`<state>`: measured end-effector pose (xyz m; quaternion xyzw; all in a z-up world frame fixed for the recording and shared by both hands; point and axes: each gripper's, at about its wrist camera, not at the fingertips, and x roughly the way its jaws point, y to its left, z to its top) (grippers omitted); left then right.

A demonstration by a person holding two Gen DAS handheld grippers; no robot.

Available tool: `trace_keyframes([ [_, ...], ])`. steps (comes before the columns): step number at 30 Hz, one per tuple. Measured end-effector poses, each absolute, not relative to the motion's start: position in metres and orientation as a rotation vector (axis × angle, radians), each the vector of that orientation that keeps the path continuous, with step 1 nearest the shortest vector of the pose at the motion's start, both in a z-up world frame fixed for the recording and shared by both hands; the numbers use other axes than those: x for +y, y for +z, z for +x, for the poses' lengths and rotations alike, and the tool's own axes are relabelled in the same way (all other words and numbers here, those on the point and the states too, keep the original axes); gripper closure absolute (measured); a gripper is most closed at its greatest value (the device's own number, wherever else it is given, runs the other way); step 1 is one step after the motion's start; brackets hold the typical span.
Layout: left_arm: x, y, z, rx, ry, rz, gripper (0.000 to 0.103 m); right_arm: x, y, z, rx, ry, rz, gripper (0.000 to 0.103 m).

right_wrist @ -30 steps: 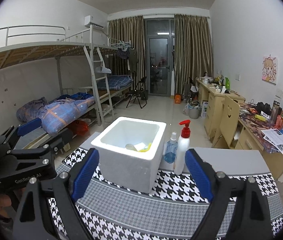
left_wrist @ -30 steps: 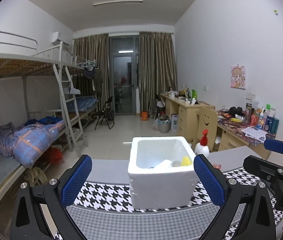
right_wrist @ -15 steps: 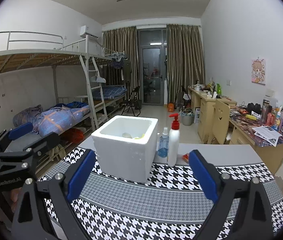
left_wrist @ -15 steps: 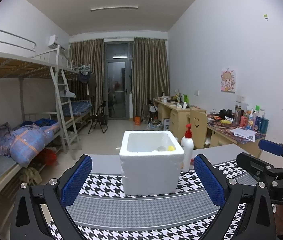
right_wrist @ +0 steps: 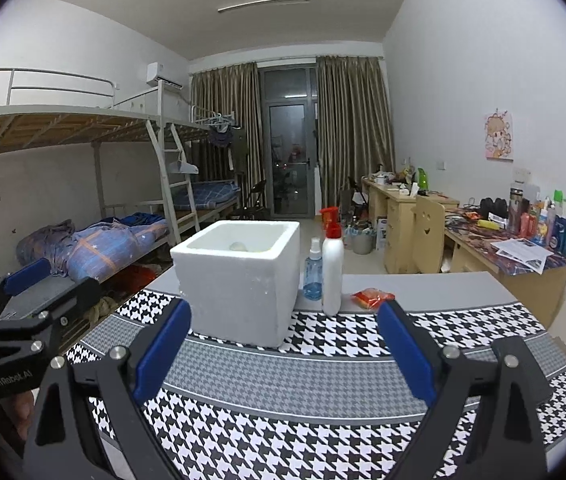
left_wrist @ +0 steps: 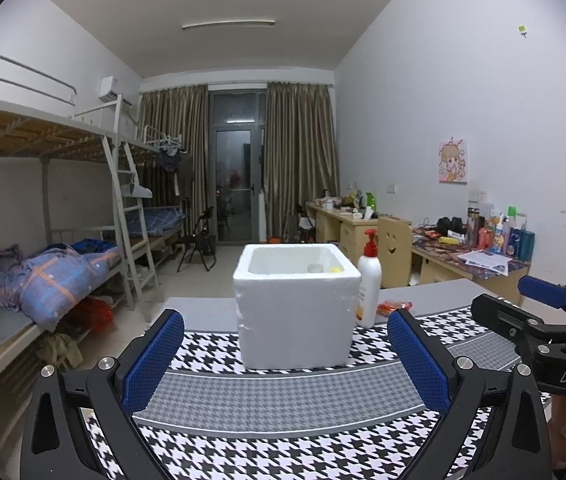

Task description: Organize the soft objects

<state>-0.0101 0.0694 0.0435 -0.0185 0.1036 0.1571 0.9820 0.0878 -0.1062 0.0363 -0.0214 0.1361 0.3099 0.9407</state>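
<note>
A white foam box [left_wrist: 297,308] [right_wrist: 239,280] stands on the houndstooth cloth [left_wrist: 283,396] [right_wrist: 323,392] of the table. Inside it a pale round item [left_wrist: 316,268] [right_wrist: 239,246] and something yellow [left_wrist: 336,269] peek above the rim. A small orange-red packet [left_wrist: 394,306] [right_wrist: 373,297] lies right of the box. My left gripper [left_wrist: 285,358] is open, empty, short of the box. My right gripper [right_wrist: 283,352] is open too, with nothing between its blue pads. Each gripper shows at the edge of the other's view.
A white pump bottle with a red top [left_wrist: 368,280] [right_wrist: 332,268] and a small blue spray bottle [right_wrist: 313,270] stand right of the box. Bunk beds [left_wrist: 43,272] line the left wall. Desks [right_wrist: 511,256] with bottles and a wooden chair [right_wrist: 427,232] stand at the right.
Both grippers have drawn back from the box and sunk lower, so the box looks smaller and less of its inside shows. Both stay open and empty.
</note>
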Motion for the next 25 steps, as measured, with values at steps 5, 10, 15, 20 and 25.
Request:
trace_keyframes([
  [5,0.068,0.037,-0.017,0.180,0.330,-0.036,0.001,-0.112,0.027,0.083,0.257,0.605,-0.035,0.006],
  [10,0.068,0.033,-0.019,0.178,0.340,-0.031,0.001,-0.115,0.023,0.079,0.251,0.612,-0.023,0.006],
  [15,0.065,0.030,-0.019,0.175,0.326,-0.019,0.001,-0.113,0.017,0.076,0.245,0.594,-0.043,0.006],
  [20,0.064,0.030,-0.020,0.169,0.308,-0.019,0.001,-0.117,0.017,0.070,0.233,0.586,-0.039,0.006],
  [25,0.062,0.028,-0.020,0.177,0.318,-0.019,0.001,-0.119,0.016,0.069,0.241,0.588,-0.032,0.006],
])
